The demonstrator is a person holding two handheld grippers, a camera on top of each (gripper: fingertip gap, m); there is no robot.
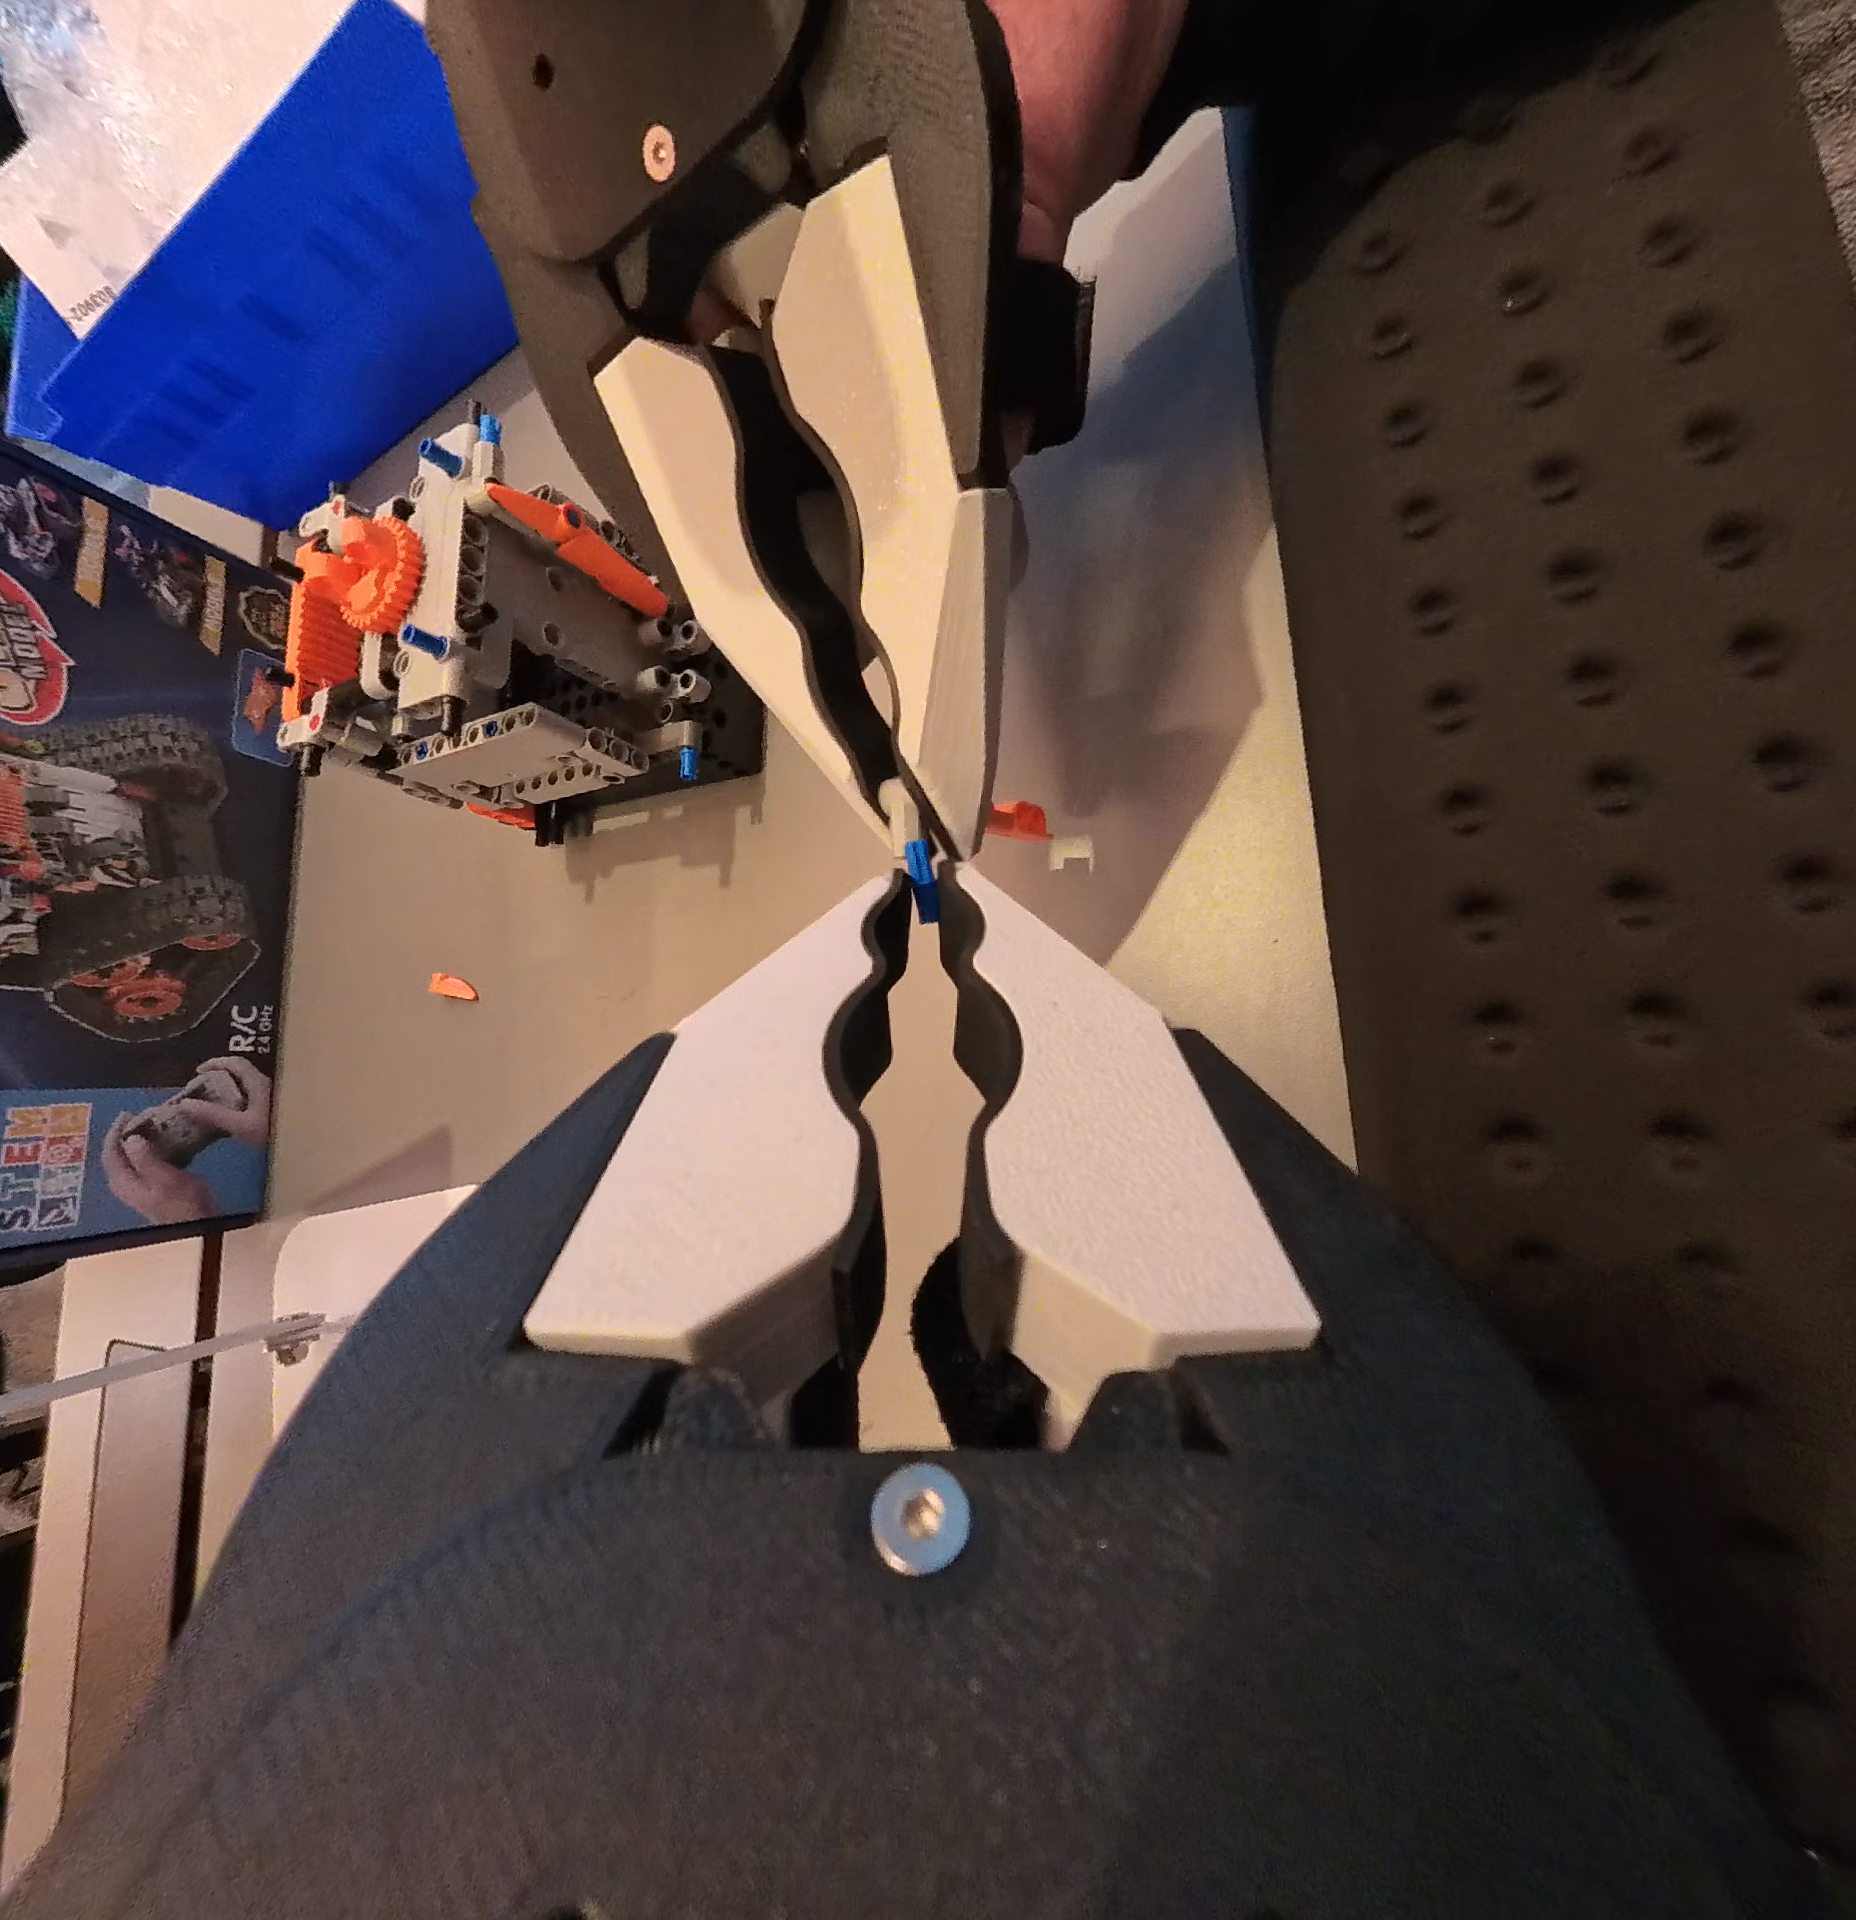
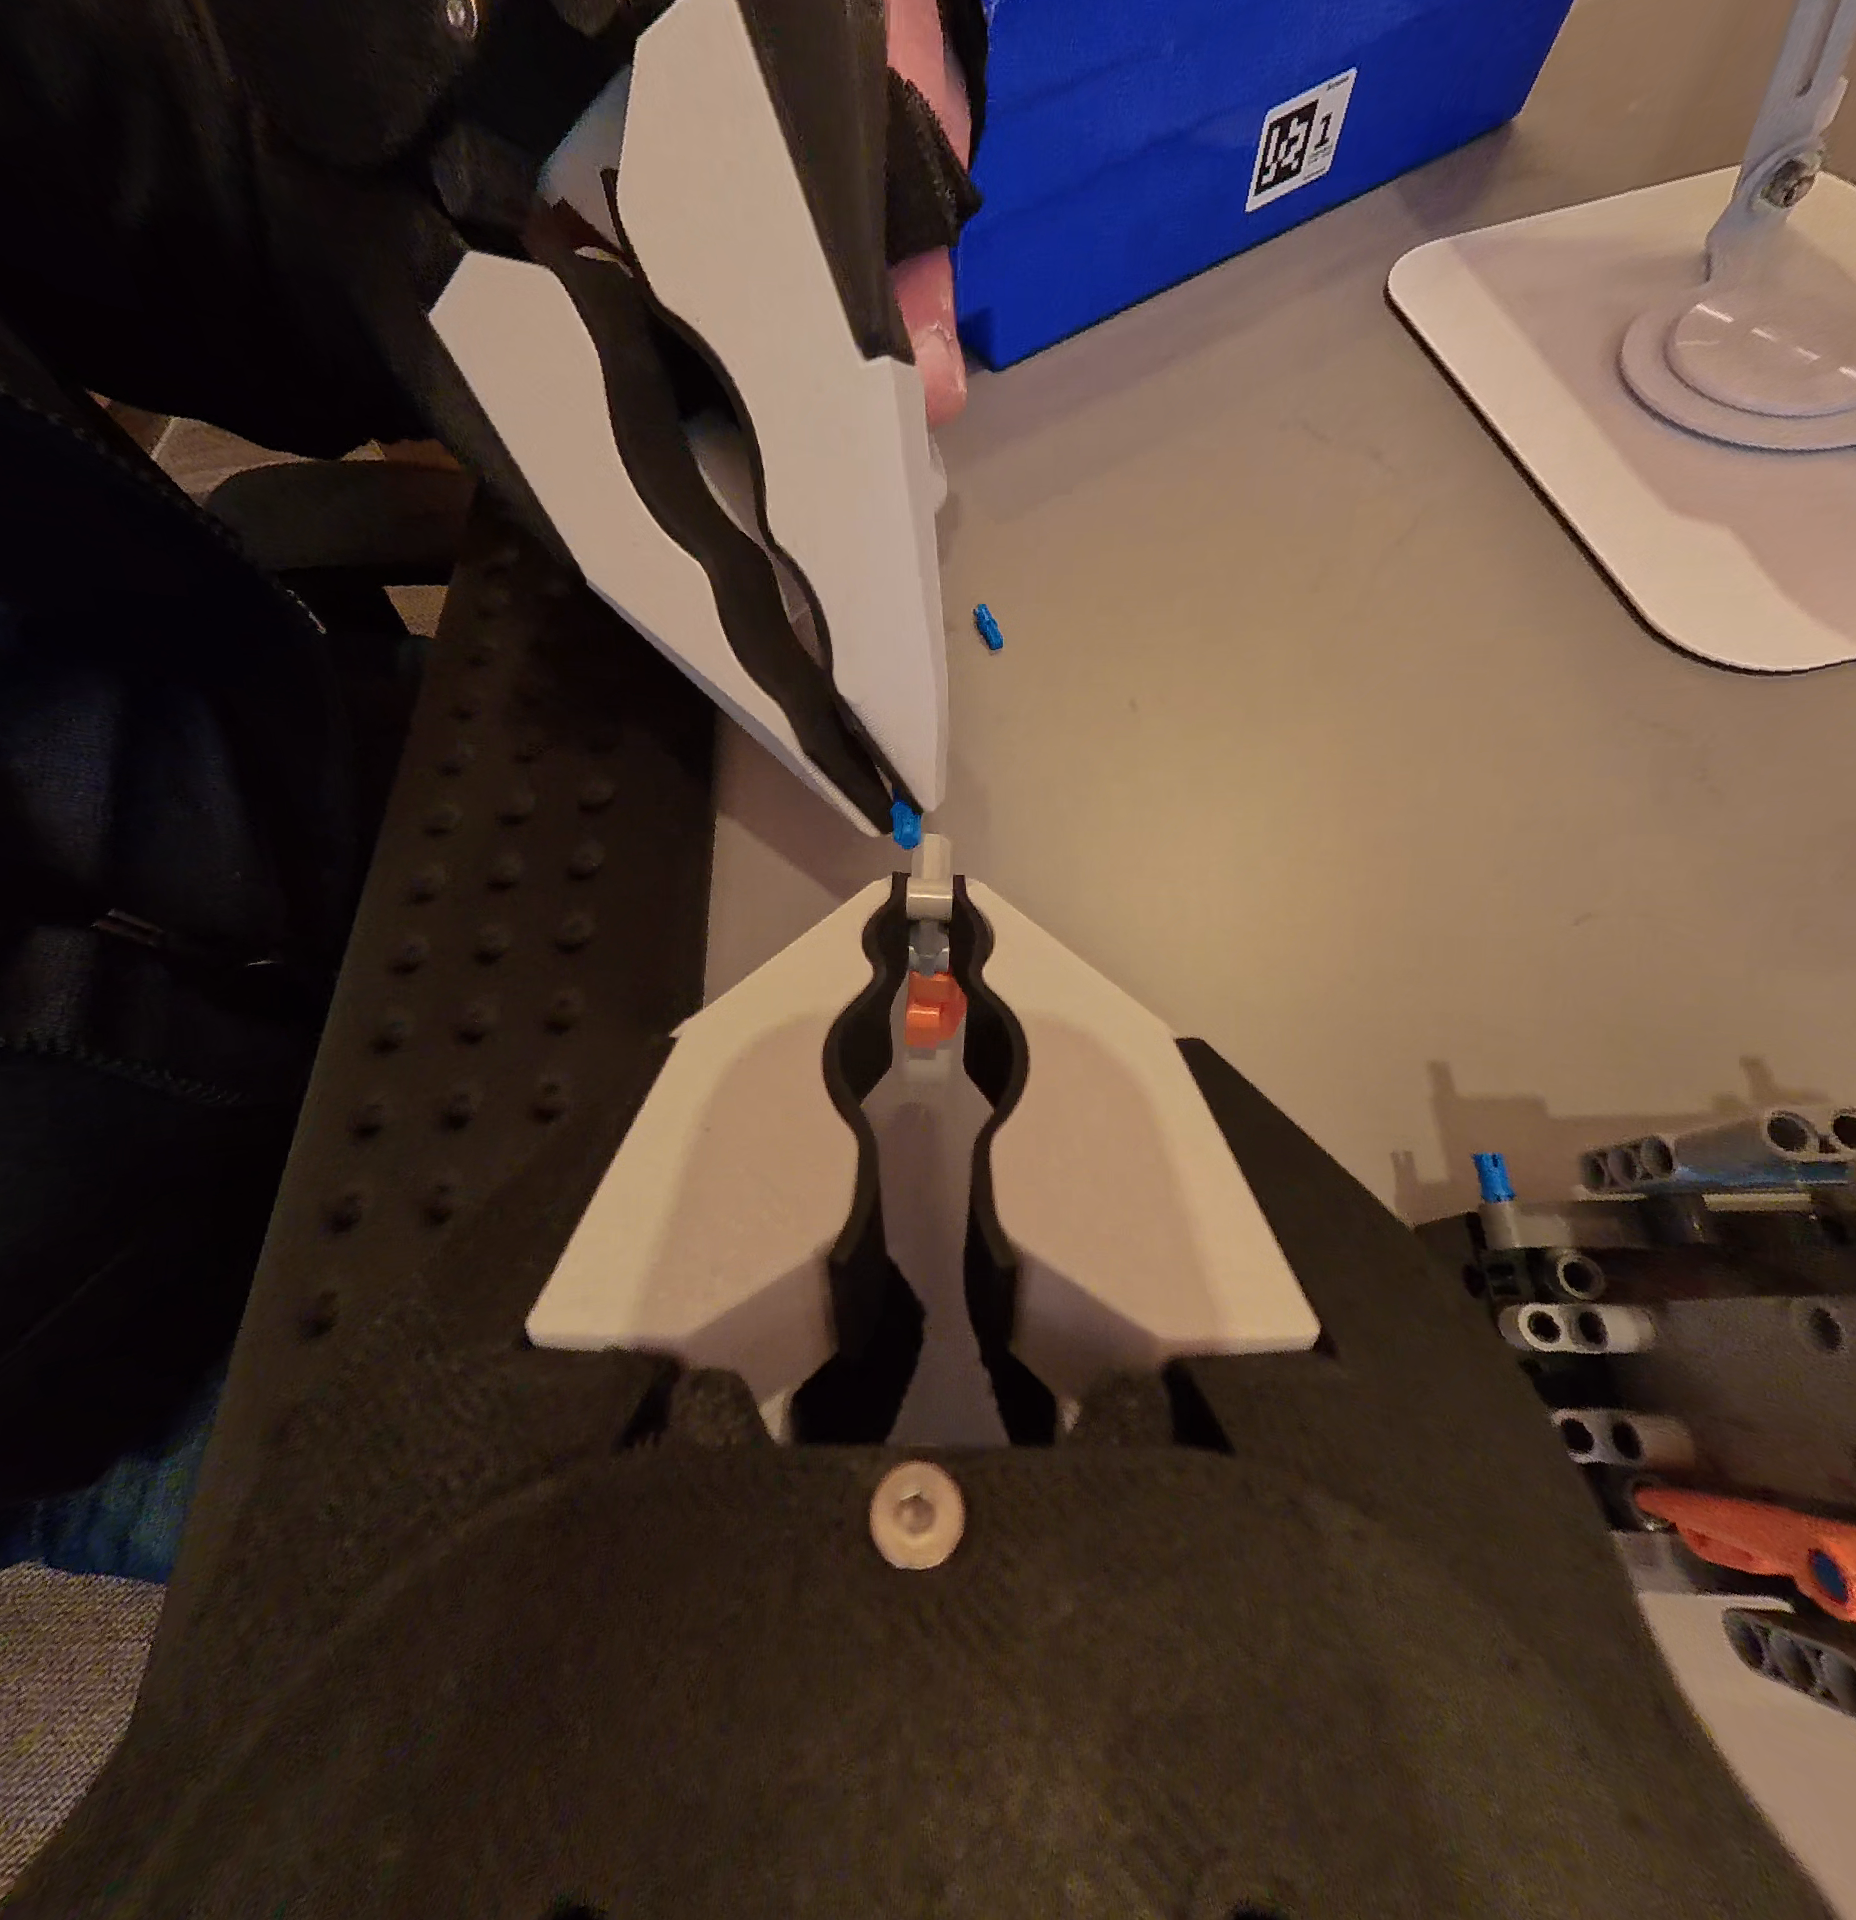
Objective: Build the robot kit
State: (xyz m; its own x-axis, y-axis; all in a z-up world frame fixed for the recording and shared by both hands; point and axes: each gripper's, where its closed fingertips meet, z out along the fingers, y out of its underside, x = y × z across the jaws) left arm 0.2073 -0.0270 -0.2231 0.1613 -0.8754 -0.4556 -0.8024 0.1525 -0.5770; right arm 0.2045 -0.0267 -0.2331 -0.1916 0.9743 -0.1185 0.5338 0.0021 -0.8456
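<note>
Printed toy box [image 1: 113,831] beside left gripper [image 1: 924,883] pinching blue pin [image 1: 921,878].

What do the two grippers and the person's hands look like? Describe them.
Both the left gripper and right gripper have white wedge-shaped fingers with wavy black pads, set in a dark textured body with a silver screw. The hand wears a black strap.

Blue pin [image 1: 922,883]: upper end hidden between the left claw [image 1: 925,871] tips. Grey connector piece [image 2: 929,896]: lower half hidden inside the right claw [image 2: 927,883]. Toy box [image 1: 103,831] cut by frame's left edge. Brick model [image 2: 1713,1382] cut at right edge. White stand base [image 2: 1630,416] also cut off.
</note>
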